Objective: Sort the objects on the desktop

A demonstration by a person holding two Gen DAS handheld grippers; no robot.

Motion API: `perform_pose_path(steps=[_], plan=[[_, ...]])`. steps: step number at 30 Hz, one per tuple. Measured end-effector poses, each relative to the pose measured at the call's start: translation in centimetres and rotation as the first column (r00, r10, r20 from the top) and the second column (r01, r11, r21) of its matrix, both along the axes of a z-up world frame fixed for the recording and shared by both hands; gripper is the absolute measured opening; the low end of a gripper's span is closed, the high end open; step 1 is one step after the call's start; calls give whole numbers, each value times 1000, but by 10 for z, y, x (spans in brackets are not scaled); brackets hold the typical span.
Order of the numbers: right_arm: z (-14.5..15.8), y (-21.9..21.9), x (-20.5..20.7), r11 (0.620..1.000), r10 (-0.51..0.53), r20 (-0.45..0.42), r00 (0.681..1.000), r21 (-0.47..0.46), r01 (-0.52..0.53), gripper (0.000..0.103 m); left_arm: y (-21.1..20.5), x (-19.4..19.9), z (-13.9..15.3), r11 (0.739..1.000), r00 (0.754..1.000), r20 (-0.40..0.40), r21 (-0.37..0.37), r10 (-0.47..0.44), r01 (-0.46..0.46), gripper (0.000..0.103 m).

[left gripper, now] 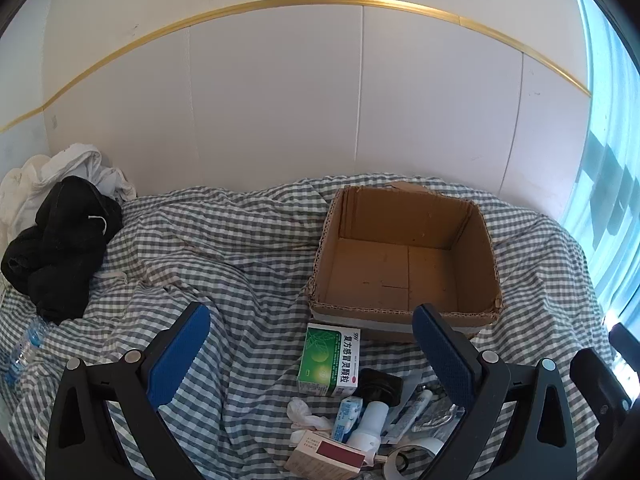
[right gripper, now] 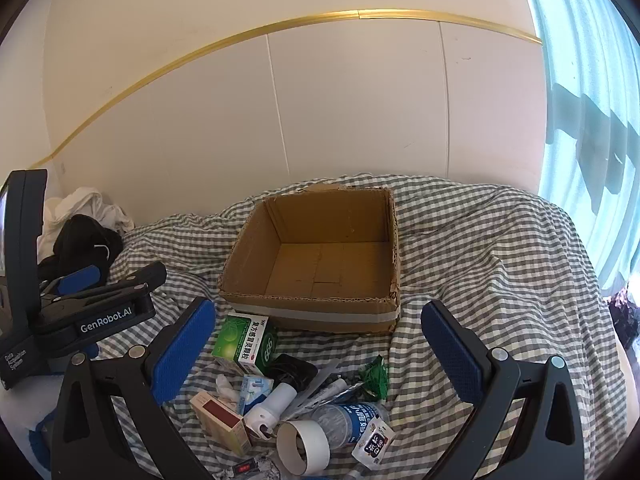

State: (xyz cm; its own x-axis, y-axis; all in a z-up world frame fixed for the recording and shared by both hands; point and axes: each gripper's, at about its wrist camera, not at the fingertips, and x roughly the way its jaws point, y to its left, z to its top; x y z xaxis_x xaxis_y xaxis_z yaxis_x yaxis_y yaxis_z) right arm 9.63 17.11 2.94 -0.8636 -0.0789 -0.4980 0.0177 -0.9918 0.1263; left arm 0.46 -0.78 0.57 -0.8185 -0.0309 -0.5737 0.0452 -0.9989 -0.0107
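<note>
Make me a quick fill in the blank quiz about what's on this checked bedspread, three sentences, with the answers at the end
1. The cardboard box has ____ inside it.
2. The green medicine box lies just in ____ of the cardboard box, on its near side.
3. The fingers of the right gripper are ____, with nothing held between them.

Answers: nothing; front; open

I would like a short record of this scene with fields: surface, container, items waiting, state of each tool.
surface: checked cloth, wrinkled
container: cardboard box, open, nothing visible inside
items waiting: green medicine box, white bottle, tape roll, water bottle, small red and tan box, heaped in front of the container
left tool: open, holds nothing
right tool: open, holds nothing
</note>
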Motion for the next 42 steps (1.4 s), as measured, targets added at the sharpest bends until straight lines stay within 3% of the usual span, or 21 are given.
perform_pose_path(steps=[11,16,19,22,26,33,42], plan=[[-1,-3,-4,999,-11,-10,1000,39,11,103,-13,2,-2,996,996,-50,56,74,-71,103],[-4,-7,-6,997,-15,-23,1000,78,17,103,-14,3,-2,995,992,-86,13,97,-96,103],[-4,-8,-7,996,-22,-28,999,90,24,103,-14,1,-3,997,995,-77,35,69,-66,103],[-4,-6,-7,997,-28,-30,999,77,31,103,-14,1,-2,998,996,-65,45,55,-52,103],[-5,-3,-7,997,-42,-38,998,68,44,103,-12,3,0,997,994,-85,6,71,-71,103],[-4,-9,-2,986,-37,-115,993,159,55,103,-16,5,1,995,991,-94,-29,91,-94,103],[-5,-9,-3,985,-45,-104,994,160,61,103,-17,3,-2,997,995,-76,-29,62,-64,103]])
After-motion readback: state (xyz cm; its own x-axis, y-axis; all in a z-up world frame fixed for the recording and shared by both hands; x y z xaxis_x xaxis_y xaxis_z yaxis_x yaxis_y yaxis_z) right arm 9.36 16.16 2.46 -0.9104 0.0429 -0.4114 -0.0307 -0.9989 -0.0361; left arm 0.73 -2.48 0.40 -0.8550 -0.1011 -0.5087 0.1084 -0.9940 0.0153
